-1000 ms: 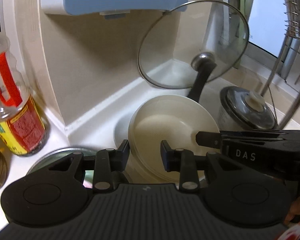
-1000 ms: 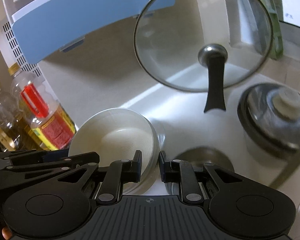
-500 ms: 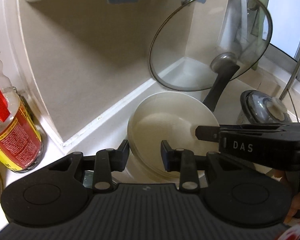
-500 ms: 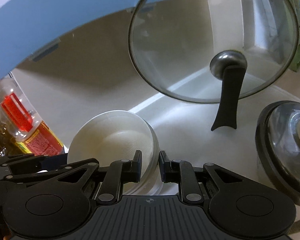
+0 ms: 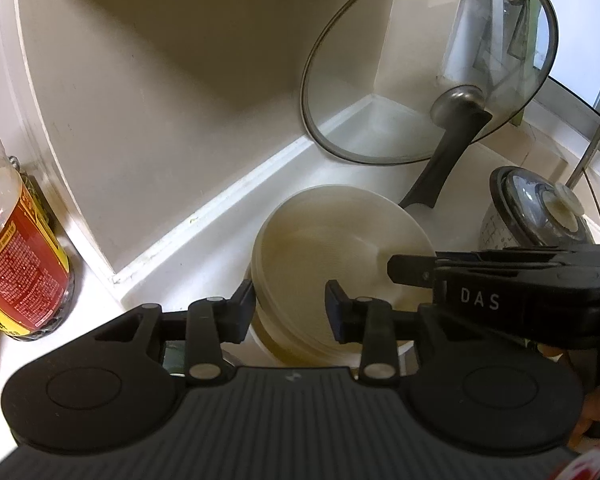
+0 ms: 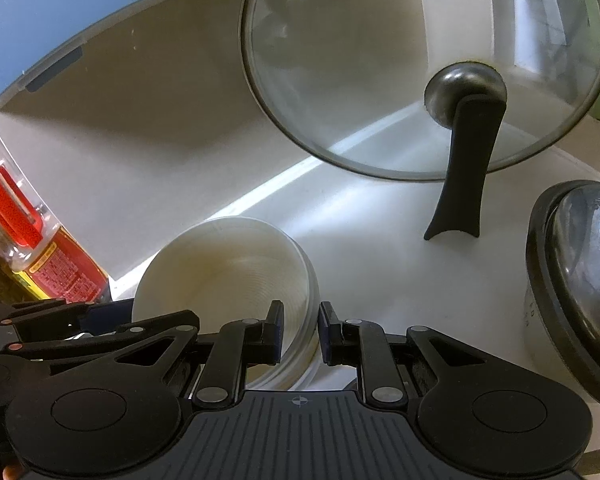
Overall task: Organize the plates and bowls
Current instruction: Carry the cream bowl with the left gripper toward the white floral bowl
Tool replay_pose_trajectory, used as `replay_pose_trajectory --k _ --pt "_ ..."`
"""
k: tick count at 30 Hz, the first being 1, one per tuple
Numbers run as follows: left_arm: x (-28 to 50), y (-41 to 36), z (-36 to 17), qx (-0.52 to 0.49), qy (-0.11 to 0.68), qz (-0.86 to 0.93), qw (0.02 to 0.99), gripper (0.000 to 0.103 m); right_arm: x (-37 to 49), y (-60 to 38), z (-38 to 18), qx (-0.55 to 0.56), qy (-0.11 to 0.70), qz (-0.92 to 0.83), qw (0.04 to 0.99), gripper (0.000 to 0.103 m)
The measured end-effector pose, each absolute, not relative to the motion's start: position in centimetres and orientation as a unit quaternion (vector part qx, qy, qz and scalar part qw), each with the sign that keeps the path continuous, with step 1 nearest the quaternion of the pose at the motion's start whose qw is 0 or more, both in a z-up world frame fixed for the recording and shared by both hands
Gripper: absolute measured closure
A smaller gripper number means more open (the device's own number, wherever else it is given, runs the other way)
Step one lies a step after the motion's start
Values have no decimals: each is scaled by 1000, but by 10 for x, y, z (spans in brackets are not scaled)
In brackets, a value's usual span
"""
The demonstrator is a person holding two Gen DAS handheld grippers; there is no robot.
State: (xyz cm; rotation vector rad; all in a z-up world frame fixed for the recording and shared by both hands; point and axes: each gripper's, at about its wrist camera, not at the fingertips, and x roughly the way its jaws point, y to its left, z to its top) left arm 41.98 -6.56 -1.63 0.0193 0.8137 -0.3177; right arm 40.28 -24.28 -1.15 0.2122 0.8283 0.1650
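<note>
In the counter corner, both grippers angled down, right gripper (image 6: 299, 333) clamping stacked plates (image 6: 224, 268), left gripper (image 5: 290, 308) just widening astride them.

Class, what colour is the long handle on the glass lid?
Black; the handle shows best in the right wrist view.

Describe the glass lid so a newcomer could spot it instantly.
Start at the counter's back corner, where the two beige walls meet. The glass lid stands there on edge, propped on its black handle, behind the stacked white bowls. It alone is see-through, with a metal rim.
</note>
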Motion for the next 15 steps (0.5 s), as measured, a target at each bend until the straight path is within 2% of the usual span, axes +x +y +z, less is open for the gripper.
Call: replay_pose_trajectory --k 8,10,15 --pt "419 -64 -17 6 397 -157 904 66 408 -241 -12 100 413 72 902 81" --pt "418 -63 -15 5 395 -157 905 65 408 -241 -12 102 412 73 902 66" --pt "417 -61 -14 6 394 -150 907 64 402 -241 -8 94 399 71 909 62"
